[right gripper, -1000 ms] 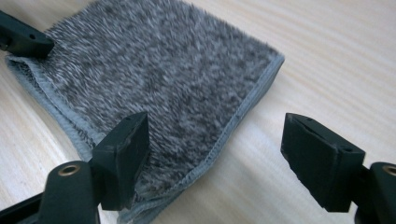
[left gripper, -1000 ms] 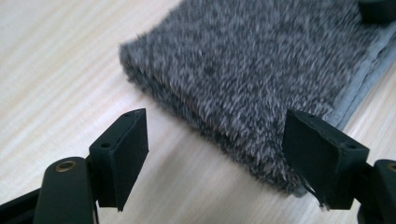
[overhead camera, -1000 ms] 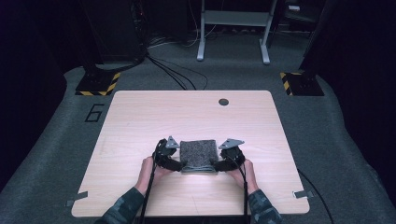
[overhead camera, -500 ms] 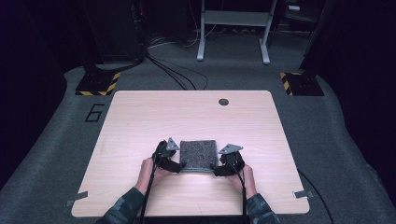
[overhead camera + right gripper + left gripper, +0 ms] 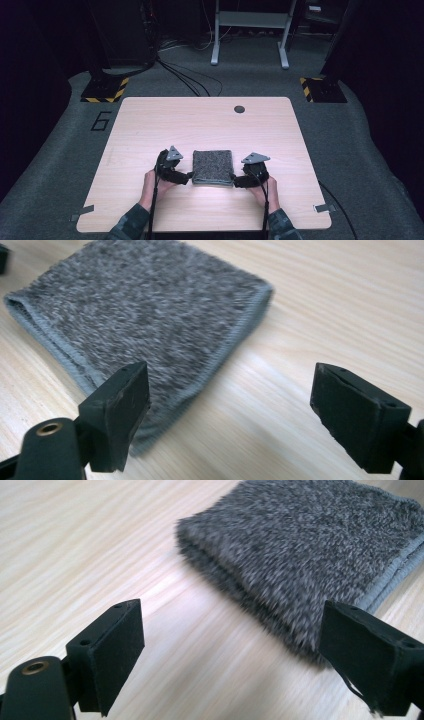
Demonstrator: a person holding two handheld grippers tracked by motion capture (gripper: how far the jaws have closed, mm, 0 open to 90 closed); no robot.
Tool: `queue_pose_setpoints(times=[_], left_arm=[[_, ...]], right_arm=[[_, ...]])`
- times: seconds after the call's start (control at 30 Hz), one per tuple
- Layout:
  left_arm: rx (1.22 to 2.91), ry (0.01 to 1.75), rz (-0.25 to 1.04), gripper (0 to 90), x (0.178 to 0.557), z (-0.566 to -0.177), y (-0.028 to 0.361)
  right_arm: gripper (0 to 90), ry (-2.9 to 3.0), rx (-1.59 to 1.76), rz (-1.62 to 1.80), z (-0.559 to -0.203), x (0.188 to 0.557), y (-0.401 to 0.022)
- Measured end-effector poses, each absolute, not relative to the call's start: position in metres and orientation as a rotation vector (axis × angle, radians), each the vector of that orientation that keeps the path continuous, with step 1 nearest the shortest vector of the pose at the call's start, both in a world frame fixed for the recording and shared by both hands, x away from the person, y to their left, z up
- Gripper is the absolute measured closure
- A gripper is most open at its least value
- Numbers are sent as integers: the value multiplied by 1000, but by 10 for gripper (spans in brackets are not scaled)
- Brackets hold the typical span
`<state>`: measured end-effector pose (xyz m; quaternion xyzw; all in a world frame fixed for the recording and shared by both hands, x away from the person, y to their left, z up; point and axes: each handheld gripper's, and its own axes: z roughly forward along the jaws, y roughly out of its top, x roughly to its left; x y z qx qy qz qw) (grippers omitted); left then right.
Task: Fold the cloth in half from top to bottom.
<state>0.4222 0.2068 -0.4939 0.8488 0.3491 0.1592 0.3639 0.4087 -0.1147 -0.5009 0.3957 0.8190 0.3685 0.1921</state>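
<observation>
A grey fuzzy cloth (image 5: pixel 213 167), folded into a thick square, lies flat on the light wooden table (image 5: pixel 200 125), near the front. My left gripper (image 5: pixel 188 176) sits at its near left corner and my right gripper (image 5: pixel 234 179) at its near right corner. Both have just been opening. In the left gripper view the left gripper (image 5: pixel 230 645) stands open over bare wood, the cloth (image 5: pixel 310 550) just ahead by the right jaw. In the right gripper view the right gripper (image 5: pixel 230 410) is open too, and the cloth (image 5: pixel 145 310) reaches behind its left jaw, with no pad pressing on it.
A dark round hole (image 5: pixel 239 109) marks the table's far side. Beyond the table are floor cables (image 5: pixel 185 80), two yellow-and-black striped bases (image 5: pixel 105 90) and a metal stand (image 5: pixel 250 30). Bare wood lies left, right and behind the cloth.
Both grippers have let go of the cloth's near corners and opened. The left one drew back a little to the left. The cloth now lies flat.
</observation>
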Motion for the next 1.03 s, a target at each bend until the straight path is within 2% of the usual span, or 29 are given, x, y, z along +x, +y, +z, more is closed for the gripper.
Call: queue_pose_setpoints(times=[0.2,0.6,0.83,1.03], left_arm=[[2138,1003,462,95,409,-497,247],[2070,1225,546,87,390,-521,318],[2016,1291,568,77,387,-530,335],[2017,1279,570,69,388,-531,337]], right_arm=[[148,2209,1174,1045,-495,400,-148],[142,2079,1356,928,-517,378,-217],[118,2056,1374,892,-528,376,-232],[99,2068,1406,897,-528,380,-235]])
